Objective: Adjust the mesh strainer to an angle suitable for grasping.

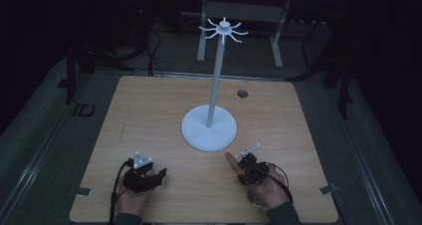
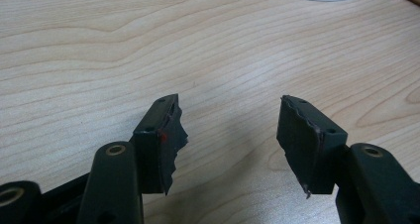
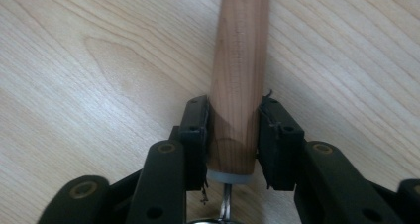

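The jaws of the right gripper (image 3: 233,135) are seen pinched against both sides of a round light-brown wooden handle (image 3: 237,80), which is held near its end, where a pale grey collar and a thin metal shank are visible below the pads in the right gripper view. The handle is shown running forward from the jaws over the wood-grain top. In the high view the right gripper (image 1: 240,166) is held in a hand (image 1: 266,187) near the front right corner of the light wooden desk (image 1: 149,115), with the wooden handle (image 1: 232,160) pointing toward the desk's left and a slim metal part (image 1: 249,149) projecting toward the far right; what kind of tool it is cannot be told.

The jaws of the left gripper (image 2: 230,135) are spread wide apart with bare desk between them, their black pads (image 2: 166,140) ragged at the edges. In the high view the left gripper (image 1: 158,174) is held low near the front left corner, with a grey three-cornered plate (image 1: 141,161) on top and a black cable (image 1: 115,185) trailing toward the front edge.

A tall white stand (image 1: 215,85), made of a round flat base, a slim upright pole and a crown of curved hooks, is placed at the middle of the desk, just beyond the right gripper. A small dark round hole (image 1: 242,93) is seen near the far edge.
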A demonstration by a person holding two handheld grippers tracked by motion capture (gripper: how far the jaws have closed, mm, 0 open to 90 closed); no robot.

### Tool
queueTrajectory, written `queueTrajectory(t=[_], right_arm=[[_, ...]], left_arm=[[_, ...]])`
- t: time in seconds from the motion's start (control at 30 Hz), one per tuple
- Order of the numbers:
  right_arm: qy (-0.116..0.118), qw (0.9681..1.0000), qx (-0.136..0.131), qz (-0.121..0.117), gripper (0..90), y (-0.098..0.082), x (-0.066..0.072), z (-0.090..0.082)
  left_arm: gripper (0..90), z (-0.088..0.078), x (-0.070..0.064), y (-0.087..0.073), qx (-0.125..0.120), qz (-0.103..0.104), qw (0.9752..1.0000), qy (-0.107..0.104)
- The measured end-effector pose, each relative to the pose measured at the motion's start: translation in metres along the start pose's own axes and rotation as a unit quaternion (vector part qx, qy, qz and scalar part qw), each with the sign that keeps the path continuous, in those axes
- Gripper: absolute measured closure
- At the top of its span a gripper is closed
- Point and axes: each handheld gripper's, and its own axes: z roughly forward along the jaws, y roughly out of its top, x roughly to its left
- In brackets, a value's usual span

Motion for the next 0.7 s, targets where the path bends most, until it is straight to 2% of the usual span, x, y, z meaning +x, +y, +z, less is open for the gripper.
queueTrajectory(t=[0.33,0.7], right_arm=[[-0.010,0.9999,0.002,-0.012,69.0,-0.0024,-0.0026,-0.0014],[-0.005,0.9995,-0.030,-0.009,69.0,-0.0032,-0.0048,-0.0072]], left_arm=[[42.8,0.0004,0.0001,0.0001,0.001,0.000,1.0000,0.000],[42.8,0.0008,0.0001,0.0004,0.001,0.000,1.0000,0.000]])
